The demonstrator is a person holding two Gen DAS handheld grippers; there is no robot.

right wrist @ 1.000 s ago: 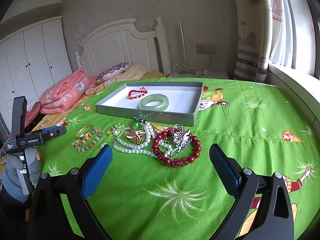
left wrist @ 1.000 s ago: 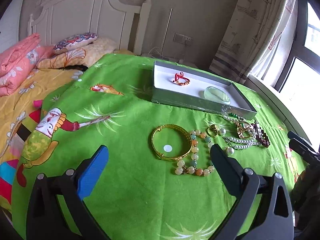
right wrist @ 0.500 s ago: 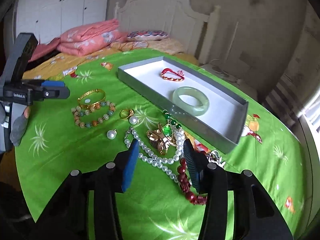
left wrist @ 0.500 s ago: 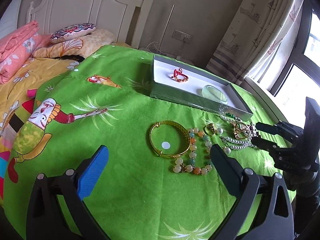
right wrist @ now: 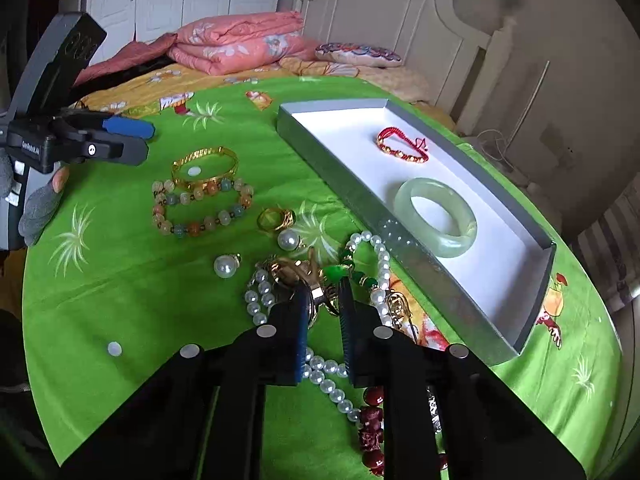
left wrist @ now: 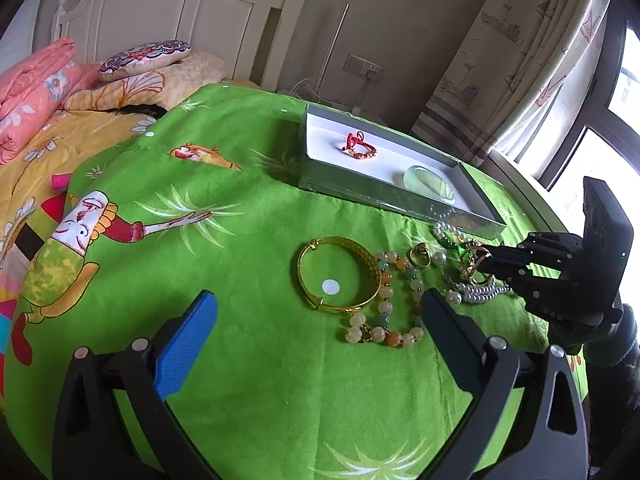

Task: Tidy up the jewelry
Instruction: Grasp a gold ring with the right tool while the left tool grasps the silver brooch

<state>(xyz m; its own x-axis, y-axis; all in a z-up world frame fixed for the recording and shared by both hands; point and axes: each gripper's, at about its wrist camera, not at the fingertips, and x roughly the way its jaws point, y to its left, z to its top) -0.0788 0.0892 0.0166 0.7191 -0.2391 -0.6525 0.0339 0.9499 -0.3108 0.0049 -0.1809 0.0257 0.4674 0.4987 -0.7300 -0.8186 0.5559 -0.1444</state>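
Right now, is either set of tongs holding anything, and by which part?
Right tongs are closing on the gold brooch at its near edge. Left tongs are open, empty.

Light: soft daylight from the window (left wrist: 624, 92), blown out white at the right edge.
Shadows: faint beside the tray (left wrist: 384, 196).
Sharpness: centre crisp; wall behind headboard (right wrist: 384, 12) hazy.
Distortion: strong fisheye bend, dark vignette in corners.

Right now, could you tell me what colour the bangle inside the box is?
Pale translucent green bangle, clearest in the right wrist view.
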